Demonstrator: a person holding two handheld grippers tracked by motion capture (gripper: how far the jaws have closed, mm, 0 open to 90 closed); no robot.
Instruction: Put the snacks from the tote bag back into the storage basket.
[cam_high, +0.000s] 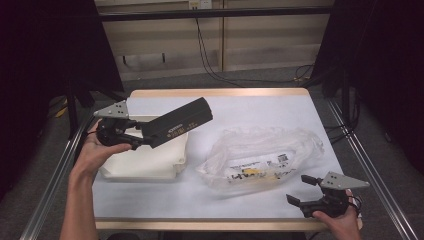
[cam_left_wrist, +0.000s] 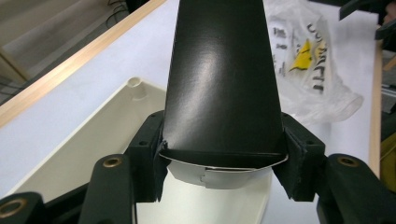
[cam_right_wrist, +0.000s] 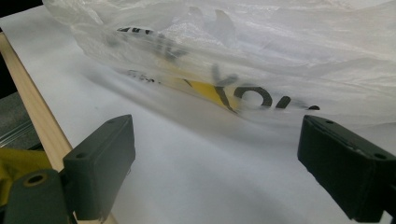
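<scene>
My left gripper (cam_high: 144, 135) is shut on one end of a long black box (cam_high: 177, 123), held tilted upward above the table's left side. In the left gripper view the pads (cam_left_wrist: 299, 158) press on both sides of the black box (cam_left_wrist: 224, 84), and its white end flap shows below. Under it lies a shallow white tray (cam_high: 145, 165), also seen as the tray (cam_left_wrist: 88, 144). A crumpled clear plastic bag (cam_high: 260, 157) with black and yellow print lies at centre right. My right gripper (cam_high: 299, 188) stands open near the front right corner, facing the bag (cam_right_wrist: 257, 56) with nothing between its jaws.
The white table top (cam_high: 250, 110) has a wooden rim (cam_high: 220, 92) and metal rails along both sides. Cables run across the floor (cam_high: 215, 75) behind it. Dark curtains hang at left and right.
</scene>
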